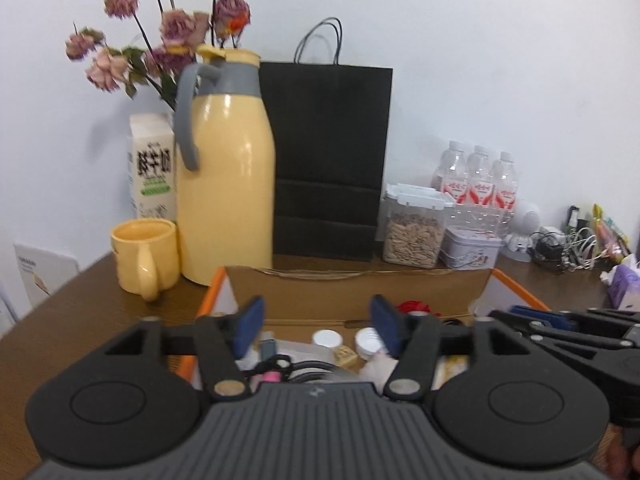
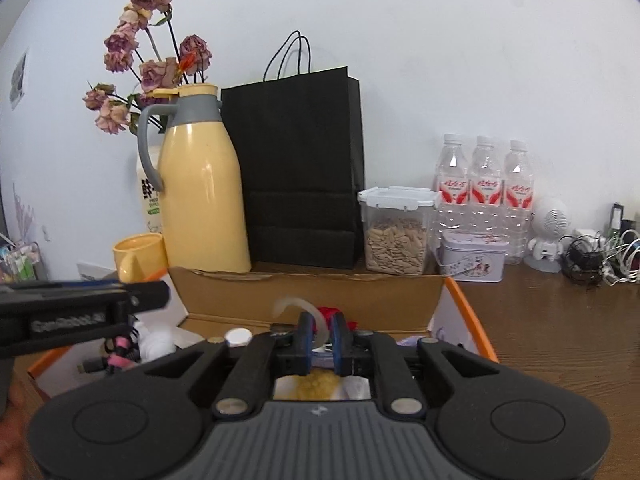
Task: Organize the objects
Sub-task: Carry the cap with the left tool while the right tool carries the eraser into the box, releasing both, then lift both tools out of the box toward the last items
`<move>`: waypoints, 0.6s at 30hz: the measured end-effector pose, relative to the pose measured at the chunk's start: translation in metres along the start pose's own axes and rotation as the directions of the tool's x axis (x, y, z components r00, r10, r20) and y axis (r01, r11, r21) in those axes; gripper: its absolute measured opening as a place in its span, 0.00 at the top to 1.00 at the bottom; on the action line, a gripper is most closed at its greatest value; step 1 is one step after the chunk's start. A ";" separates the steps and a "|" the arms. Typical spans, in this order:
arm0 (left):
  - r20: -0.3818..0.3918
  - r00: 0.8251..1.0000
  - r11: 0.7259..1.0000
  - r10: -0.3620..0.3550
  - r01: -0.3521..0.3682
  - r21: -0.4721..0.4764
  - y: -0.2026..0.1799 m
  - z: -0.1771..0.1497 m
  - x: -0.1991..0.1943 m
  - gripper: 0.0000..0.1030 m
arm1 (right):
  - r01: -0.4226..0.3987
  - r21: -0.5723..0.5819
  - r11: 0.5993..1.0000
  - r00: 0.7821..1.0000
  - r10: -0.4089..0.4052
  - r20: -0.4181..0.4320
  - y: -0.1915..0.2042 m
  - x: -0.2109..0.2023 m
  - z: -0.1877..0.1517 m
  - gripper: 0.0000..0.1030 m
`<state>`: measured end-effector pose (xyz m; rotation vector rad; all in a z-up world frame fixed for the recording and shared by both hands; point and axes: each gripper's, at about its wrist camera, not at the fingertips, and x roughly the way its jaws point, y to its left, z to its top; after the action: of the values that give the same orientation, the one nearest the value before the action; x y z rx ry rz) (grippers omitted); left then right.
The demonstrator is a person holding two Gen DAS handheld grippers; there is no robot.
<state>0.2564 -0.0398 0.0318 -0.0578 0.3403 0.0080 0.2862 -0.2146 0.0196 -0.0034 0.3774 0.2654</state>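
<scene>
An open cardboard box (image 1: 360,292) with orange flaps sits on the brown table, also in the right wrist view (image 2: 312,296). It holds small white-capped jars (image 1: 328,338), a pink cable (image 1: 270,376), a red item (image 2: 330,314) and other clutter. My left gripper (image 1: 316,326) is open and empty above the box. My right gripper (image 2: 320,340) is shut on a clear curved plastic strip (image 2: 292,306) over the box. Each gripper shows at the edge of the other's view.
Behind the box stand a yellow thermos jug (image 1: 226,168), yellow mug (image 1: 144,254), milk carton (image 1: 152,166), dried flowers (image 1: 160,40), black paper bag (image 1: 328,156), seed container (image 2: 396,232), tin (image 2: 472,256), three water bottles (image 2: 484,184), a white speaker and cables (image 2: 592,256).
</scene>
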 end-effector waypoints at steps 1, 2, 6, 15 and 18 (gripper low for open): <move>0.008 1.000 1.000 0.017 -0.017 0.002 0.000 0.000 -0.002 0.10 | 0.005 0.004 1.000 1.000 -0.005 -0.003 -0.002 -0.001 -0.001 0.59; 0.019 0.999 0.999 0.032 -0.032 0.004 0.001 0.001 -0.004 0.05 | 0.016 0.003 1.000 1.000 -0.016 -0.004 -0.003 -0.003 -0.002 0.50; 0.045 0.997 0.998 0.060 -0.060 -0.003 0.004 0.002 -0.010 0.00 | 0.044 -0.002 0.999 0.999 -0.044 0.015 -0.004 -0.011 -0.002 0.11; 0.045 0.997 0.998 0.058 -0.057 -0.016 0.007 0.000 -0.016 0.00 | 0.050 -0.013 0.999 0.998 -0.050 0.037 -0.001 -0.021 -0.001 0.00; 0.052 0.997 0.998 0.055 -0.054 -0.021 0.008 0.000 -0.019 0.00 | 0.049 -0.019 0.999 0.998 -0.049 0.036 0.000 -0.023 -0.001 0.00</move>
<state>0.2388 -0.0318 0.0380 -0.0672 0.2891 0.0665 0.2651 -0.2205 0.0266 -0.0273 0.3394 0.2205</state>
